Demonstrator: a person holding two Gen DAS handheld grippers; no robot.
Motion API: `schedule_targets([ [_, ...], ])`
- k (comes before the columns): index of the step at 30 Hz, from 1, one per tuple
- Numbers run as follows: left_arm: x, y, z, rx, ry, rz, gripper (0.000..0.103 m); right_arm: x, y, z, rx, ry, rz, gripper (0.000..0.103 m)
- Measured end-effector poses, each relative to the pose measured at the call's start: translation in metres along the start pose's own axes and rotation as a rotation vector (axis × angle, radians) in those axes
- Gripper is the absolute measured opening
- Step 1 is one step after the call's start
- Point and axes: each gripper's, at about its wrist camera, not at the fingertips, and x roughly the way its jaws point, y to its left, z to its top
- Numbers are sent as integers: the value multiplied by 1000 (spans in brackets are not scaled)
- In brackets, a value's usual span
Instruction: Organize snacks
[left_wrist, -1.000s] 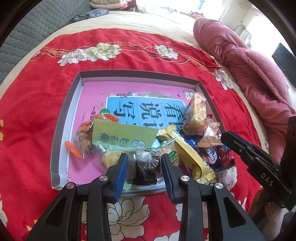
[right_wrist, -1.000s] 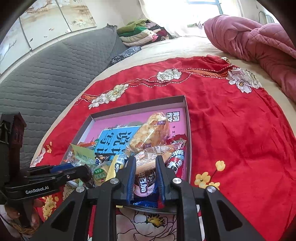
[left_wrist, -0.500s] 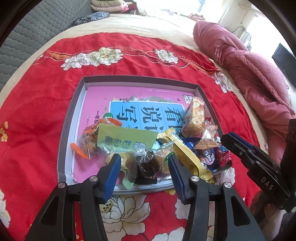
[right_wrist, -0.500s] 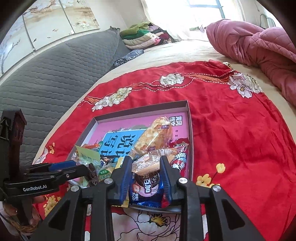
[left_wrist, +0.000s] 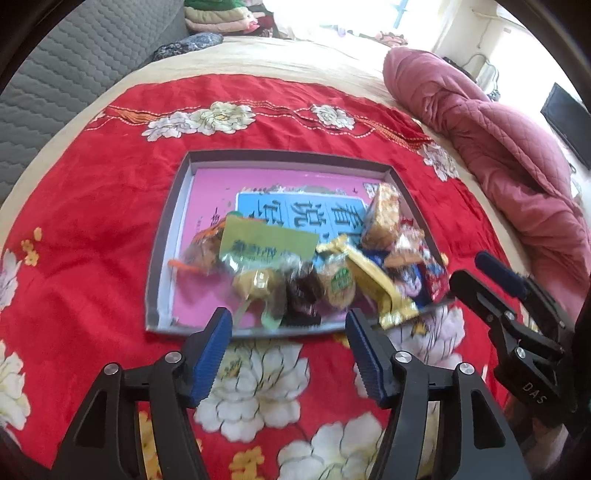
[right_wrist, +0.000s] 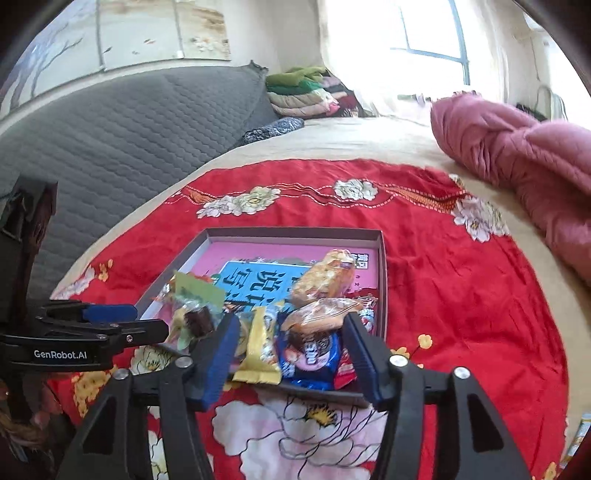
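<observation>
Now both claws, left claw (left_wrist: 288, 325) and right claw (right_wrist: 290, 332), are being opened, nothing held; snacks (left_wrist: 332, 284) piled at the tray (left_wrist: 166, 236) edge could be knocked out

Bright window (right_wrist: 424, 33) glare (blown out), snacks (left_wrist: 314, 273) motion-blurred, edges fisheye-bent.

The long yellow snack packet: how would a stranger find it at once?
On the red floral cloth lies a shallow grey tray with snacks heaped at its near edge. The long yellow snack packet lies slantwise there, its end overhanging the rim; no neighbour is plain yellow and so long.
</observation>
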Motion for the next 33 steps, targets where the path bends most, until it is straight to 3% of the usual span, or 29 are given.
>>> schedule_targets([
  [5, -11, -1, -22, 25, 15, 14, 69, -17, 25, -7, -41, -17, -15, 73],
  [19, -33, -3, -60, 37, 32, 39, 71, -46, 30, -37, 99, 70, -100, 79],
  [33, -38, 4, -61, 25, 39, 37, 71, -54, 42, -52, 114, 130, -138, 80],
])
